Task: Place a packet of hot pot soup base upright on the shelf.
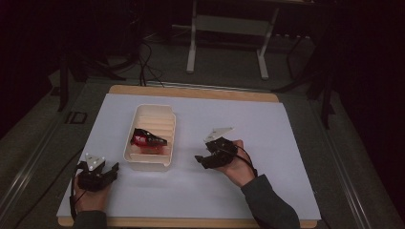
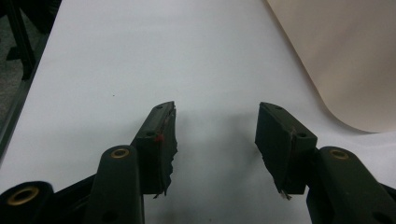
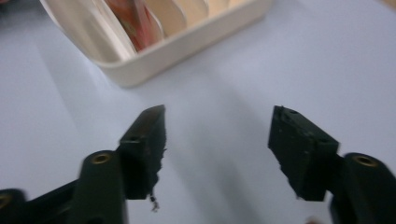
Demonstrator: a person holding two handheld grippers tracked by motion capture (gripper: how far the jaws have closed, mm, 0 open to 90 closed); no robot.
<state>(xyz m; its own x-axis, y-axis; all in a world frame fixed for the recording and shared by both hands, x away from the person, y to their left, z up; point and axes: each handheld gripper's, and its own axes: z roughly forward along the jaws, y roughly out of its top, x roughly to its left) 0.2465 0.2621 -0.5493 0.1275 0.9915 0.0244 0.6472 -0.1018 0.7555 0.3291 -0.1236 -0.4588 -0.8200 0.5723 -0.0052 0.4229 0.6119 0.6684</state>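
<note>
High view: tray [image 1: 165, 117] beside hand-held gripper [image 1: 204, 159]

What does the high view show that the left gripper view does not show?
High view: the red and black item lying in the cream tray, the right hand-held gripper open beside the tray, and the table's wooden edge.
Left gripper view: the torn pads of the open left hand-held gripper, seen close.
Both: the white sheet and the tray's outer wall.

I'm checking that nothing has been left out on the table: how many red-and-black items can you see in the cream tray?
1. A red-and-black item lies in the near half of the cream tray, across its ribbed floor. More could be hidden under it or behind the tray's near wall.
</note>
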